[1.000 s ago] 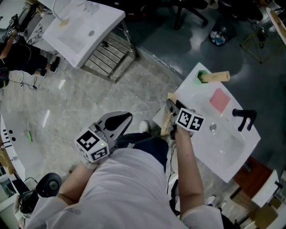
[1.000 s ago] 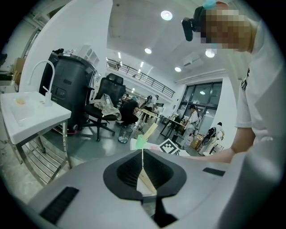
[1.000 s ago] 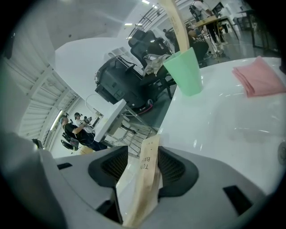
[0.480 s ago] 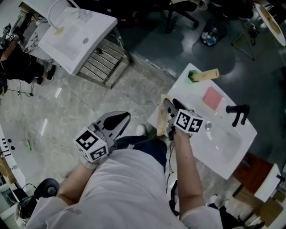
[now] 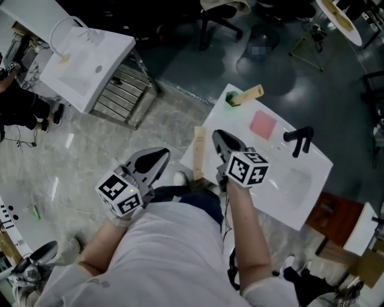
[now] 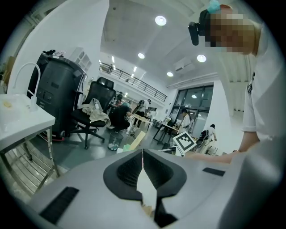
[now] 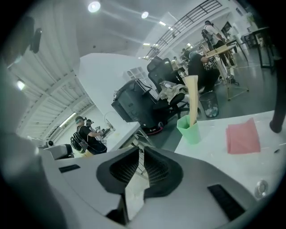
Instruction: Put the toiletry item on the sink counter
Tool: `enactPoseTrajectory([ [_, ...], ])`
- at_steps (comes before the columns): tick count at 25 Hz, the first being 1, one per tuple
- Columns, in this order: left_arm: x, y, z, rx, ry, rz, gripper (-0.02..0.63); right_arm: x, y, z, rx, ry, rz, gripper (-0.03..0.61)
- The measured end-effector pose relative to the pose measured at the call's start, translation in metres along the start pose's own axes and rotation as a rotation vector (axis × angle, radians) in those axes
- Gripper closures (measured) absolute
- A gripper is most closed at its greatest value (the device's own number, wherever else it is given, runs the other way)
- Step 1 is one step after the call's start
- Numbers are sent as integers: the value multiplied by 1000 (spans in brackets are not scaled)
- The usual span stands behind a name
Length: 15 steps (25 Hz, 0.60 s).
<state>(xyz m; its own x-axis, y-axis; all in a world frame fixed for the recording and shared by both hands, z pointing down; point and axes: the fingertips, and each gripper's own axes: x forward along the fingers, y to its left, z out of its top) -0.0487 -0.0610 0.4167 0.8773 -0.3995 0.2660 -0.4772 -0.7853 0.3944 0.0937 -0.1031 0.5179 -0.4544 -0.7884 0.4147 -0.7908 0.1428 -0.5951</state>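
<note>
The right gripper (image 5: 221,139), its jaws closing until the pads meet with nothing between them (image 7: 140,154), hangs over the near left edge of a white sink counter (image 5: 237,123) at the centre of the head view. Whether it touches the surface cannot be told.

The left gripper (image 5: 157,159) is clamped shut and empty (image 6: 143,154), raised above the stone floor at lower left of centre, well apart from the counter.

The toiletry things sit on the counter ahead of the right gripper. A green cup (image 7: 190,129) stands upright at the far left corner with a pale wooden stick (image 7: 192,98) standing in it. A flat pink square (image 7: 243,136) lies just right of the cup, between it and the black faucet (image 5: 300,139).

A wooden plank (image 5: 198,153) stands against the counter's left side, just beside the right gripper. In the upper left of the head view is a second white sink (image 5: 84,60), with a slatted metal rack (image 5: 120,93) beneath it. A black office chair (image 5: 216,18) stands at top centre.
</note>
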Motion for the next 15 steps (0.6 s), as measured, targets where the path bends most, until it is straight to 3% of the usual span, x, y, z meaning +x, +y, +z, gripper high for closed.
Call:
enactPoseTrajectory([
  [15,56,-65,39,22,-42,-124,595,-114,31,61,-147,-183,3,535],
])
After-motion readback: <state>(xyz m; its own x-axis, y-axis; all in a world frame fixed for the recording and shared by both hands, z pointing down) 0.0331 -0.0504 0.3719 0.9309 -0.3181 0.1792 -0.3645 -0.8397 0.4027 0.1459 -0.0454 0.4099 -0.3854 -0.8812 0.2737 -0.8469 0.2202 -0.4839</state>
